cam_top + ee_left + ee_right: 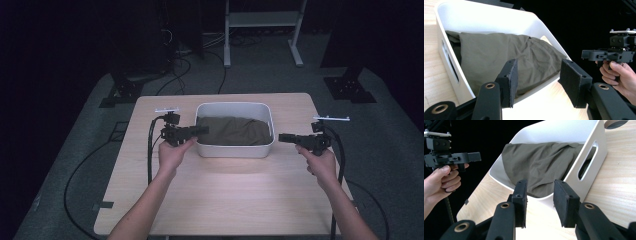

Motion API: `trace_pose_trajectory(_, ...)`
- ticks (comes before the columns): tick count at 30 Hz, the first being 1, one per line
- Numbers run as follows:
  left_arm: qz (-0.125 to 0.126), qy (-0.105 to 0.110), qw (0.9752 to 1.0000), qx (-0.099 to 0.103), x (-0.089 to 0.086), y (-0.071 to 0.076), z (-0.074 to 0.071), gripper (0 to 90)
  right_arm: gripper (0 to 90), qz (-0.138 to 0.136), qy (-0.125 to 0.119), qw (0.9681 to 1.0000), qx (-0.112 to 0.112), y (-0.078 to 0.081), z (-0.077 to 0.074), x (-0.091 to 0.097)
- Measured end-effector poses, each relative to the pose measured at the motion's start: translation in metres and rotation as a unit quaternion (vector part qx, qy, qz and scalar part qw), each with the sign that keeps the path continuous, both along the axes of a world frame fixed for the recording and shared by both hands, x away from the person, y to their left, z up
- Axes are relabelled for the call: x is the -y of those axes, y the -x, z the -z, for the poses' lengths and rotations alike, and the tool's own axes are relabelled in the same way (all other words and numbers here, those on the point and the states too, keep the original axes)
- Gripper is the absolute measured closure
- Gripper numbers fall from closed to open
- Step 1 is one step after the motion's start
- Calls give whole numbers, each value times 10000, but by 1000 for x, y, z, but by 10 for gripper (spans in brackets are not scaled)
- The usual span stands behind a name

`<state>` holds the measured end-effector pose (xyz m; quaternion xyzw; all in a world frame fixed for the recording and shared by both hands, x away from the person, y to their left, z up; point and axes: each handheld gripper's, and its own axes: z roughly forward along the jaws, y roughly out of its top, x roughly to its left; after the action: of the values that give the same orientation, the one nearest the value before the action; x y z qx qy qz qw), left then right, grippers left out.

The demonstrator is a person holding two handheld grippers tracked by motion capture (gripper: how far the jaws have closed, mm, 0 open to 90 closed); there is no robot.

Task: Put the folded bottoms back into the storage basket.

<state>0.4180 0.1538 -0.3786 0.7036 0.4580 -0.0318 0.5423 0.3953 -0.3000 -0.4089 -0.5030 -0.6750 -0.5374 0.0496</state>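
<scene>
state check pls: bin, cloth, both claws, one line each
white bin: upright on the table, holds the cloth
olive cloth: crumpled inside the bin, not gripped
left claw: jaws apart, empty, tips at the bin's left rim
right claw: jaws apart, empty, just off the bin's right wall
table: bare wood in front of the bin

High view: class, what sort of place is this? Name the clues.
Probably a recording studio or lab, not a home: a lone wooden table in a dark room, black stand bases on grey flooring, and cables trailing behind.
</scene>
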Motion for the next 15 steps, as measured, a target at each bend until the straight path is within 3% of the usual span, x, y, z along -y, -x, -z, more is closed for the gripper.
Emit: trace_pose_trajectory(15, 118, 102, 9999, 12, -6, 20, 6, 460, 617, -88, -95, 9999, 4, 16, 7, 6)
